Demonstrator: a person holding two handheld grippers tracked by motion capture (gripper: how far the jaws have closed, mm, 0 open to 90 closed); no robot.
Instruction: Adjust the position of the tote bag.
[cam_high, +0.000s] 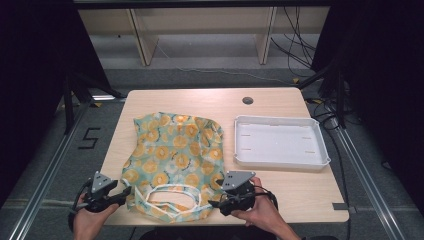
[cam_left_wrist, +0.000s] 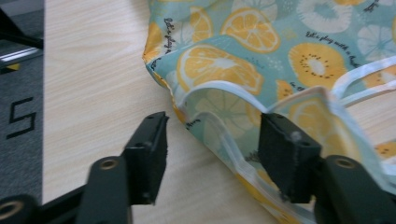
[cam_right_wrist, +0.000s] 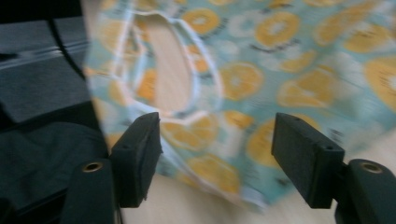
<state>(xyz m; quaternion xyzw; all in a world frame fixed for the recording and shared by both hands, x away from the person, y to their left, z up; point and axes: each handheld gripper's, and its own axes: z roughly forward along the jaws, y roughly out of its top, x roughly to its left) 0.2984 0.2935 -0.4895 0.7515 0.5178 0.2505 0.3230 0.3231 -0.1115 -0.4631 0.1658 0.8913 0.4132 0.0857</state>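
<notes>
bag (cam_high: 175, 155): thin cloth, slight sheen, printed citrus slices, white piping sewn along edges | table (cam_high: 210, 102): pale wood-grain top, smooth, matt | tray (cam_high: 280, 141): white plastic, finely textured floor | left gripper (cam_left_wrist: 212, 140): matt black plastic jaws, rough-faced pads | right gripper (cam_right_wrist: 215, 154): likewise matt black | floor (cam_left_wrist: 21, 140): grey, coarse carpet-like finish

Readable marks: one floor numeral, plus script on the fabric.
A black "5" (cam_high: 88, 138) sits on the grey floor left of the desk, far side of the left gripper (cam_high: 114, 196); also seen in left gripper view (cam_left_wrist: 21, 117). The citrus-print bag (cam_left_wrist: 261, 51) carries small black script, approx. "Let's play with a…", rest too small/blurred to read.
</notes>
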